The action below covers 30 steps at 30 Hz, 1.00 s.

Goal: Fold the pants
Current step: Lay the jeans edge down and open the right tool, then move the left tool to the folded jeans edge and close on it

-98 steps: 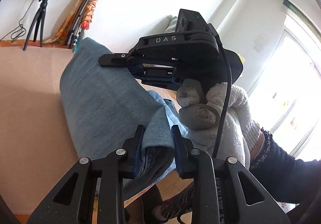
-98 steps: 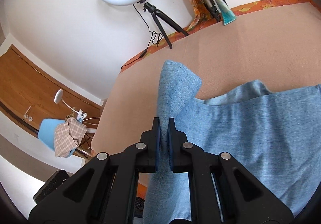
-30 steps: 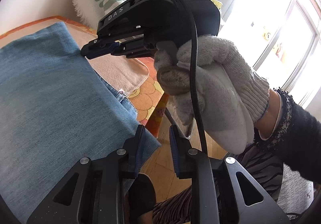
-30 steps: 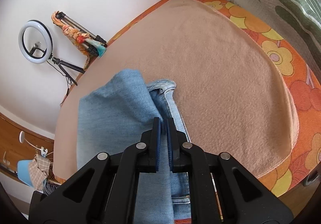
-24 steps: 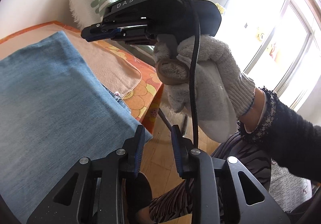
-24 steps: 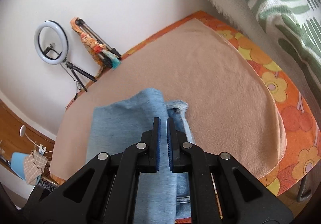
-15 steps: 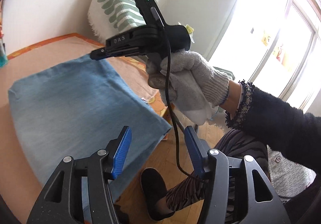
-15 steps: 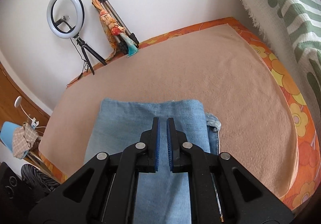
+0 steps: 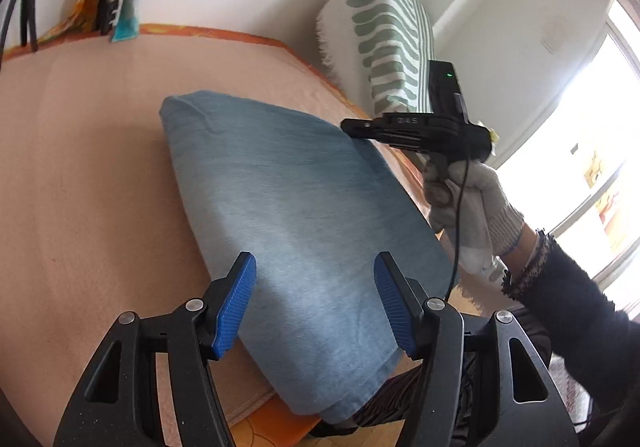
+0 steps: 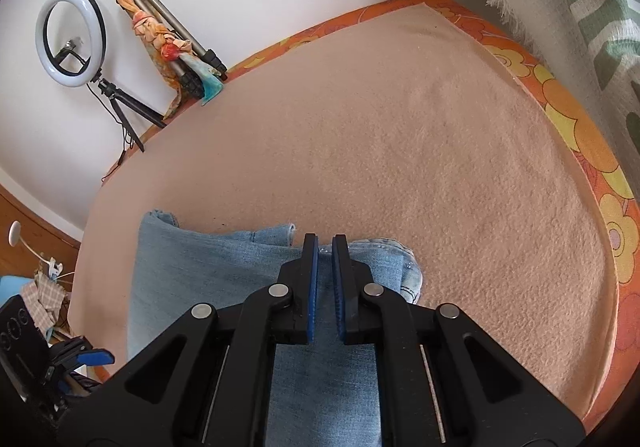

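While the folded pants (image 9: 304,207) lie flat on the peach blanket (image 9: 88,183), the left gripper (image 9: 316,303) is opening above them, empty, and the right gripper (image 10: 325,279) stays pressed together, empty too.

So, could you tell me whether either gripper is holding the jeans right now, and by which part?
Neither holds them. The left gripper is opening above the folded jeans, nothing between its pads; the right gripper is shut and empty.
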### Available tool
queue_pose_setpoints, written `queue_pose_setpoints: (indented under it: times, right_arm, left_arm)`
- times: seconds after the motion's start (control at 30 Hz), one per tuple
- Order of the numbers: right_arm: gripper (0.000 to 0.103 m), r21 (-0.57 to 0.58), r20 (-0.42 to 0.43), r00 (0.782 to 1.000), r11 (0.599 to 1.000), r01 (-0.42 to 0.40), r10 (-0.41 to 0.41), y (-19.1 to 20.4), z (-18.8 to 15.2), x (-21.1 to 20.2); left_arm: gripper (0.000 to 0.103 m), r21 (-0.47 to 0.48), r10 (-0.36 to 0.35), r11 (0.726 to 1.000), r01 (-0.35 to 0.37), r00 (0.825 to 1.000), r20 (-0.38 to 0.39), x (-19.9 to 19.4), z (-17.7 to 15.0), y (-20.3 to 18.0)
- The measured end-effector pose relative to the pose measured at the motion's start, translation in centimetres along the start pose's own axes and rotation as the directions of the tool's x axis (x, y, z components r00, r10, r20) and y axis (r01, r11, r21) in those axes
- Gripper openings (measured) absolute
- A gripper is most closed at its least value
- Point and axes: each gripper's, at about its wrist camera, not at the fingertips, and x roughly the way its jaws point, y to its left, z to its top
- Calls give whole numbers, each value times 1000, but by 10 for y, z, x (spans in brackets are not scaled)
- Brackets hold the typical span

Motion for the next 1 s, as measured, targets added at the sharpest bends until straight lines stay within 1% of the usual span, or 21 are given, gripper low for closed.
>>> queue_pose_setpoints:
  times: [0.03,0.07,0.1,0.13,0.17,0.2,0.23,0.27,0.3,0.33,0.37,0.47,0.53,0.63,0.7,0.8,0.9,0.97,1.0]
  right_arm:
    - [8,4,6,1000,1000,0,0,-1,0,-5]
    - [12,14,12,1000,1000,-6,6,-4,-1,-11]
    - [21,26,16,1000,999,-26,26,-6,-3,-17]
    - [27,37,21,998,998,-54,54,-9,-6,-23]
    - [46,47,25,997,996,-77,76,-11,-10,-29]
    - [74,54,28,997,996,-75,73,-13,-15,-35]
    - [84,55,29,999,998,-39,37,-16,-21,-39]
    - [90,53,34,999,999,-8,6,-20,-27,-44]
    - [90,54,29,1000,999,-8,7,-24,-32,-47]
    - [90,63,12,999,998,-31,31,-29,-38,-48]
    - [90,90,-5,997,993,-70,71,-37,-43,-49]
    - [90,169,-17,987,973,-156,161,-56,-57,-52]
    - [90,194,-18,980,962,-192,199,-66,-62,-53]
    - [90,227,-2,963,938,-261,269,-77,-65,-55]
    - [90,227,6,950,925,-305,312,-80,-65,-57]
    - [90,203,-20,945,927,-316,326,-75,-66,-52]
    - [90,170,-74,942,935,-311,327,-66,-70,-42]
    - [90,137,-109,942,943,-303,318,-57,-73,-35]
    - [91,111,-114,946,950,-293,305,-52,-74,-34]
  left_arm:
    - [61,-31,-1,1000,1,1000,0,3,2,5]
    - [61,-61,-5,998,4,1000,-3,5,2,11]
    - [61,-86,-7,996,7,1000,-7,7,3,16]
    - [61,-110,-14,994,13,1000,-10,9,3,23]
    - [61,-128,-26,991,24,1000,-12,14,6,28]
    - [61,-143,-26,989,25,1000,-9,15,6,31]
    - [61,-155,-25,988,23,1000,-7,17,6,35]
    - [61,-164,-27,986,26,1000,-8,19,8,37]
    - [61,-171,-32,985,29,999,-11,21,9,39]
    - [61,-177,-35,984,32,999,-15,22,9,41]
    - [61,-179,-36,983,32,999,-18,25,11,42]
    - [61,-191,-39,981,32,999,-35,30,12,44]
    - [61,-203,-33,979,22,998,-50,35,14,44]
    - [61,-222,-18,975,4,998,-60,39,15,47]
    - [61,-232,-9,973,-6,998,-64,39,14,49]
    - [62,-252,-12,968,-3,998,-57,43,15,51]
    - [63,-262,-19,965,7,999,-43,45,17,52]
    - [66,-264,-23,964,14,999,-33,46,18,52]
    - [70,-264,-29,964,20,999,-29,47,18,51]
